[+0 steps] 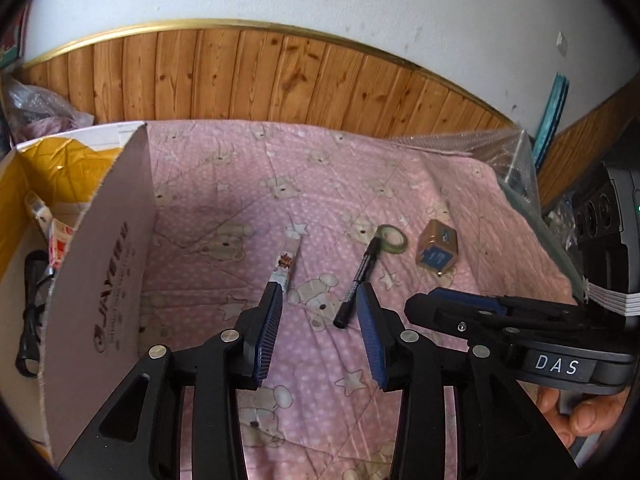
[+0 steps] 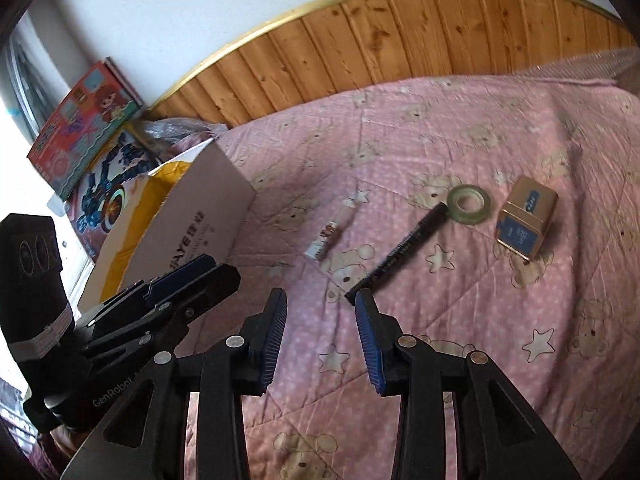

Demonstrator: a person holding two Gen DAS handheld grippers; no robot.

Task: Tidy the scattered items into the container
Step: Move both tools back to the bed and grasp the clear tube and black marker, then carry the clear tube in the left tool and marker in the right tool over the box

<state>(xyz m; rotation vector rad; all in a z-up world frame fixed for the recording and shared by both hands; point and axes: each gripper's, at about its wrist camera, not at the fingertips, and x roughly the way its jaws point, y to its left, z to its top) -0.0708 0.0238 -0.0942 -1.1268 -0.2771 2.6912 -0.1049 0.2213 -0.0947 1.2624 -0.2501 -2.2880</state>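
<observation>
On a pink quilt (image 1: pixel 360 184), a black pen (image 1: pixel 357 280) lies just beyond the left gripper (image 1: pixel 318 300) and right gripper (image 2: pixel 320 300), both with fingers apart and empty, the cardboard box (image 1: pixel 104 248) standing at the left.

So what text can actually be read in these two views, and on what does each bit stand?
"DAS": white letters on the right tool's body, seen from the left wrist.
"GenRobot": on the left tool's body, seen from the right wrist; cut off after that.
"JAYE" plus characters too blurred to read: on the cardboard box flap.
Black pen, small tube, gold and blue box, toy boxes: print unreadable.
</observation>
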